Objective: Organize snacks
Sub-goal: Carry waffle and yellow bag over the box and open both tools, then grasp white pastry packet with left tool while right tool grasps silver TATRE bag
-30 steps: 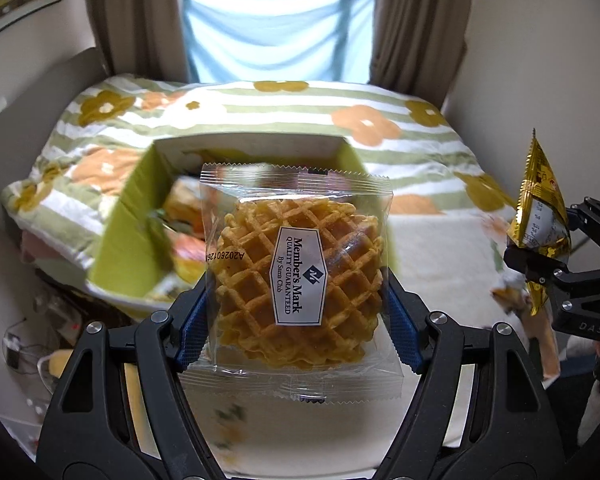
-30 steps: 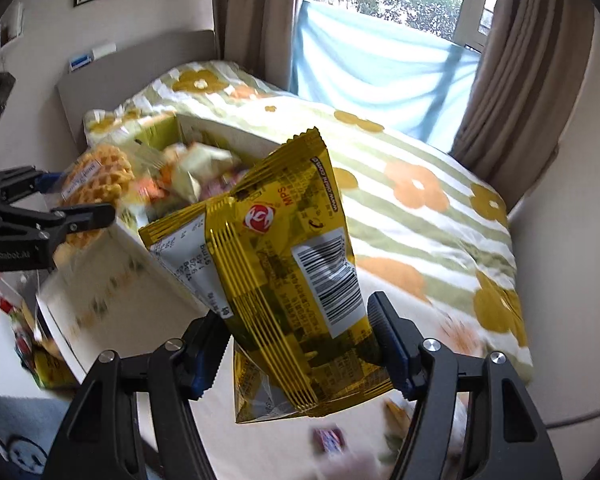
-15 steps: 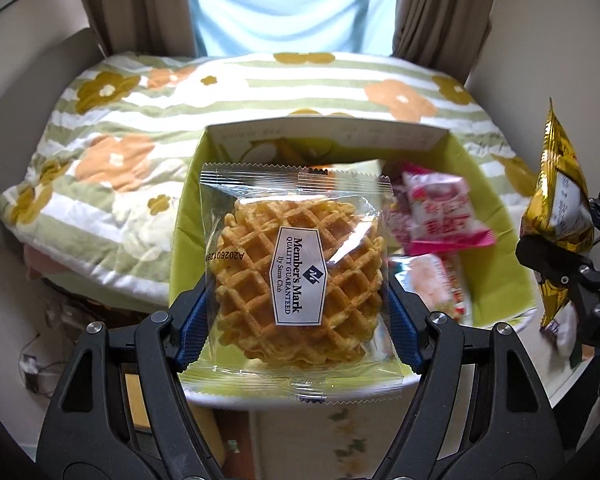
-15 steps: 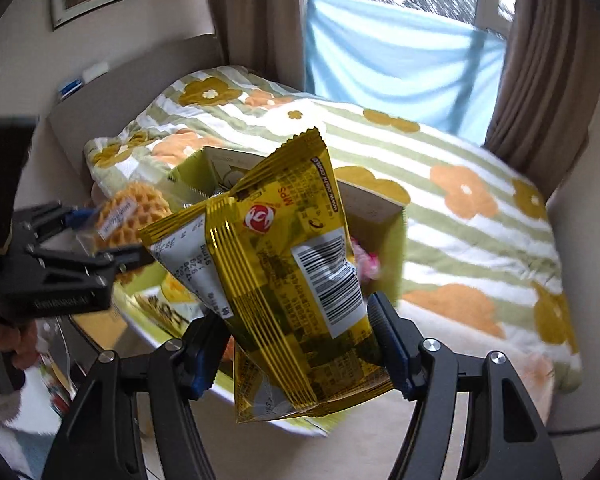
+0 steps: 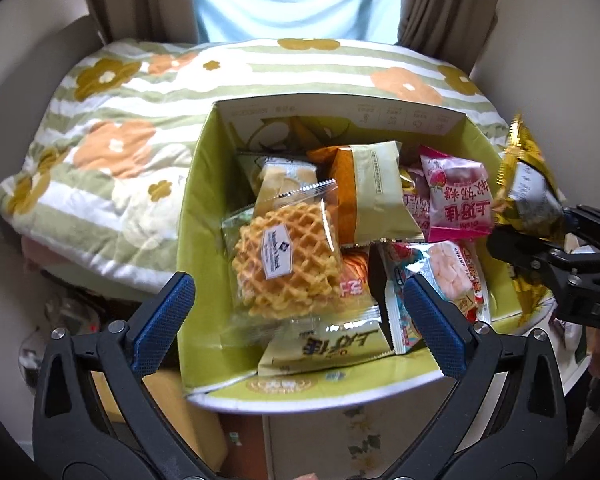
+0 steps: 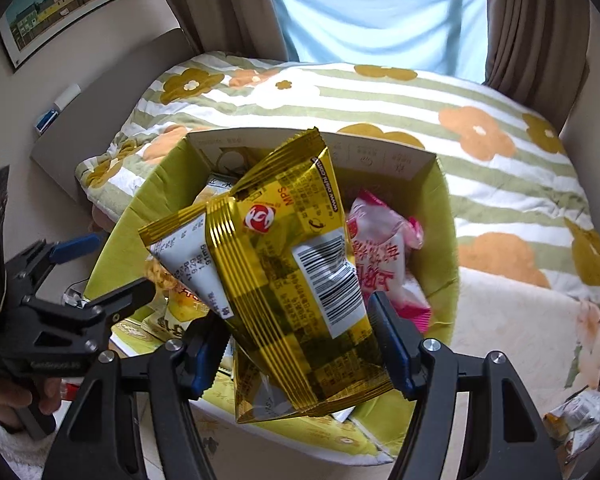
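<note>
Both tongs over box (image 5: 196, 208): left tongs (image 5: 298, 312) opening, waffle pack (image 5: 288, 256) free below; right tongs (image 6: 300, 340) clamp gold bag (image 6: 284, 264).

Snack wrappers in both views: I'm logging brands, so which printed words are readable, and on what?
"Members Mark": white label on the clear-wrapped waffle.
"SHRIMP": pale shrimp-cracker packet.
"MPS": gold foil bag in the right claw.
Chinese characters on the pink packet show upside down; barcode digits and box wall print are too small.
</note>
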`<state>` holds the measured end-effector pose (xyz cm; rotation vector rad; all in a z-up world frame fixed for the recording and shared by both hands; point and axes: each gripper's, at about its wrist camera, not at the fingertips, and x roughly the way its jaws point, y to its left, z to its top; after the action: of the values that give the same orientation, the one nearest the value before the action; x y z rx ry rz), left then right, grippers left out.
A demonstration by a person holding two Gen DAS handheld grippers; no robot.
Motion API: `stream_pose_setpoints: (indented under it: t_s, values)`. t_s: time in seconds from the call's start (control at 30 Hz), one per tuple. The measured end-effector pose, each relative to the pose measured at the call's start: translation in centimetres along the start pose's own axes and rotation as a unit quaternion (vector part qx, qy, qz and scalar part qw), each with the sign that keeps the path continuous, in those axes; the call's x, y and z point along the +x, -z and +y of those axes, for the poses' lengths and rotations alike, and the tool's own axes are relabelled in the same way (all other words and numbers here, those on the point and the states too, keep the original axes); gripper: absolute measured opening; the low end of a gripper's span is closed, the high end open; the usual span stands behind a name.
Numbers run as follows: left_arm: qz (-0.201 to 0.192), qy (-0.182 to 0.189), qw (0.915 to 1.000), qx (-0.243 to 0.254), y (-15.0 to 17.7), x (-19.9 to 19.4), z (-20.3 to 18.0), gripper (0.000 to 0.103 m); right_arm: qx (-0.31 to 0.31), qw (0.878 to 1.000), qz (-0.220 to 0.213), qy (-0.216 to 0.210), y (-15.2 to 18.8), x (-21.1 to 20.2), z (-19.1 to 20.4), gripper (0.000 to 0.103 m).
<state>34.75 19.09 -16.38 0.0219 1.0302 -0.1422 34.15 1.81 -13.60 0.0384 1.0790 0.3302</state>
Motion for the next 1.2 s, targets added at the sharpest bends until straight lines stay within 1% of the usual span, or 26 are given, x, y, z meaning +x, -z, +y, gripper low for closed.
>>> stream_pose_setpoints:
  t_s: [0.07, 0.17, 0.23, 0.3, 0.37, 0.57, 0.87, 0.97, 1.03, 1.2]
  values:
    - [0.001, 0.002, 1.0, -0.003, 0.2, -0.2, 0.2, 0.103, 0.004, 1.0, 0.005, -0.008, -0.1, 0.4, 0.2, 0.064]
    - [0.001, -0.011, 0.9999, -0.006, 0.4, -0.3, 0.5, 0.103, 0.02, 0.999, 0.012, -0.032, -0.5, 1.2, 0.4, 0.064]
    - [0.0, -0.011, 0.9999, -0.012, 0.5, -0.5, 0.8, 0.103, 0.028, 0.998, 0.022, -0.053, -0.7, 1.9, 0.7, 0.069]
    - [-0.002, -0.01, 0.9998, -0.016, 0.5, -0.7, 1.0, 0.103, 0.034, 0.997, 0.02, -0.069, -0.7, 2.2, 1.0, 0.097]
    - [-0.002, -0.014, 0.9998, -0.017, 0.7, -0.7, 1.1, 0.103, 0.036, 0.996, 0.01, -0.077, -0.3, 2.0, 1.0, 0.102]
    - [0.0, -0.012, 0.9998, -0.019, 1.1, -1.0, 1.0, 0.103, 0.049, 0.996, -0.007, -0.07, 0.2, 1.6, 0.5, 0.102]
    - [-0.016, -0.001, 0.9999, -0.005, 0.8, -2.2, 0.2, 0.103, 0.039, 0.998, -0.012, -0.048, 0.3, 0.0, 0.6, 0.102]
    - [-0.022, 0.011, 0.9997, 0.005, 0.4, -2.6, -0.4, 0.103, 0.041, 0.998, -0.016, -0.037, 0.5, -0.8, 0.5, 0.102]
    - [-0.025, 0.025, 0.9993, 0.015, 0.2, -2.8, -1.1, 0.103, 0.047, 0.998, -0.02, -0.028, 0.8, -1.4, 0.3, 0.102]
    - [-0.03, 0.049, 0.9974, 0.044, -0.2, -3.2, -3.3, 0.103, 0.067, 0.997, -0.037, -0.008, 1.5, -3.1, -1.0, 0.102]
